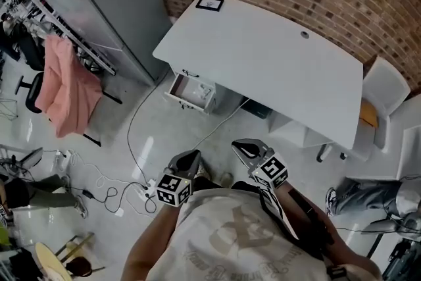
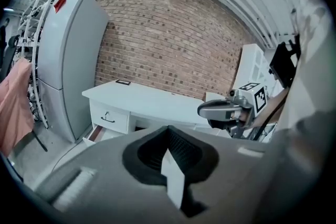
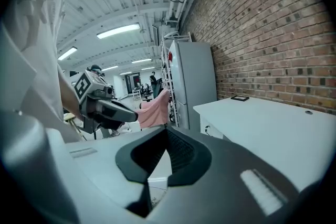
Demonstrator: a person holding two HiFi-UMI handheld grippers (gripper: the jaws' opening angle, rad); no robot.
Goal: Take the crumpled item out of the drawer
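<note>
Approach step, by judgement: the left gripper and right gripper both have jaws together and empty, well apart from the desk. The crumpled item lies in the open drawer — a small pale lump, detail too small to tell. The next move calls for closing in on the drawer and parting one gripper's jaws.

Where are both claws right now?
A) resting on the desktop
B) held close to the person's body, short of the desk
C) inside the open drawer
B: the left claw and right claw sit just ahead of the person's shirt, well short of the drawer and the desk.
</note>
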